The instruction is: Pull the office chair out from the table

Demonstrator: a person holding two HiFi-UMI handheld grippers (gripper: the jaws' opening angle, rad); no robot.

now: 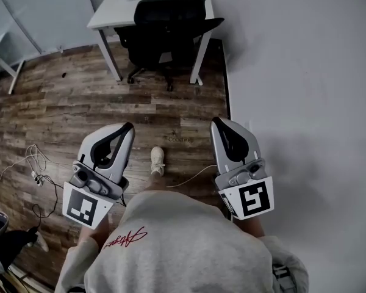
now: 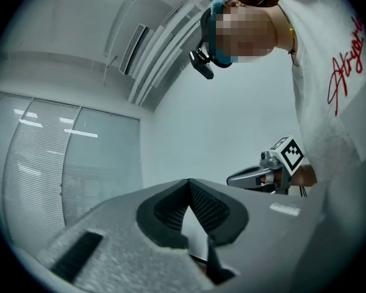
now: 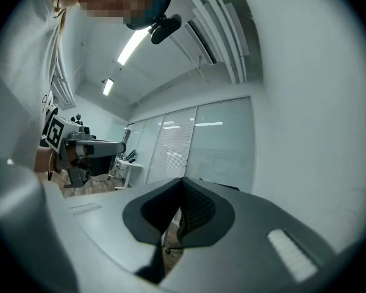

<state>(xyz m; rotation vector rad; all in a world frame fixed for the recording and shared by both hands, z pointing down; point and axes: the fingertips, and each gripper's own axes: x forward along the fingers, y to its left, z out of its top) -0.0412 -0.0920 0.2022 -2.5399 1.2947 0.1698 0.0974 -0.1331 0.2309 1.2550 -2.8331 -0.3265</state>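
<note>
Wood floor, white wall at right. Well ahead of me the office chair sits tucked under the table. I read left claw and right claw both closed, holding nothing.

Hand-held grippers closed (both empty)

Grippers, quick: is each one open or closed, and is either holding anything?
Left gripper: closed, holding nothing.
Right gripper: closed, holding nothing.
</note>
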